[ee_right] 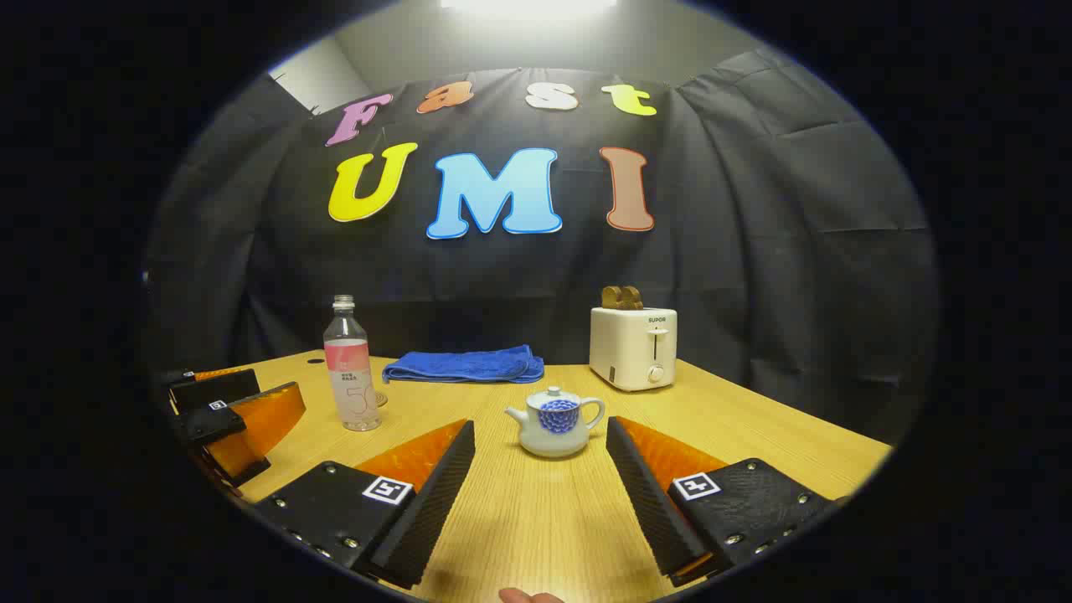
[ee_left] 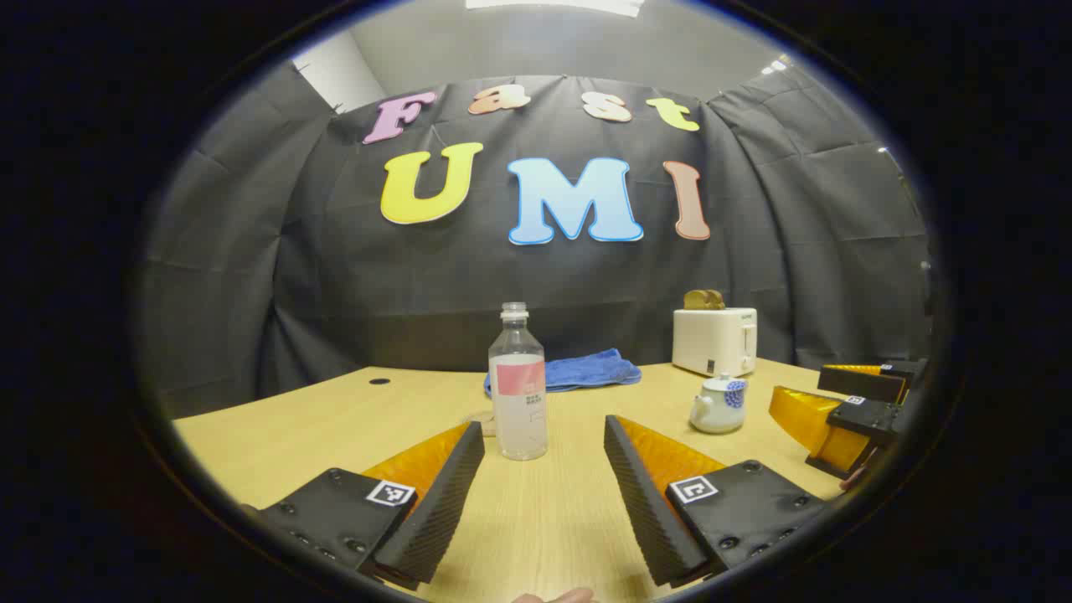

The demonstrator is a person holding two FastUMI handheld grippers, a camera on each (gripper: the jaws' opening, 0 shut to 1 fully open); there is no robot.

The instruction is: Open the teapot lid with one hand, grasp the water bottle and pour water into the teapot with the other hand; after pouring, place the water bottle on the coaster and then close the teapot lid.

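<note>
A clear water bottle (ee_left: 517,394) with a pink label and no cap stands upright on the wooden table (ee_left: 335,419), straight ahead of my open left gripper (ee_left: 543,424) and just beyond its fingertips. A small white teapot (ee_right: 557,425) with a blue pattern sits with its lid (ee_right: 554,394) on, just ahead of my open right gripper (ee_right: 540,423). The teapot (ee_left: 718,405) lies to the right of the bottle (ee_right: 352,377). A thin round coaster (ee_left: 481,416) lies half hidden behind the bottle. Each view also catches the other gripper, the right gripper (ee_left: 825,394) and the left gripper (ee_right: 251,394), both open.
A folded blue towel (ee_right: 465,365) lies at the back of the table. A white toaster (ee_right: 632,347) with bread in it stands at the back right. A small dark hole (ee_left: 378,381) marks the tabletop at the back left. Black cloth walls close in behind.
</note>
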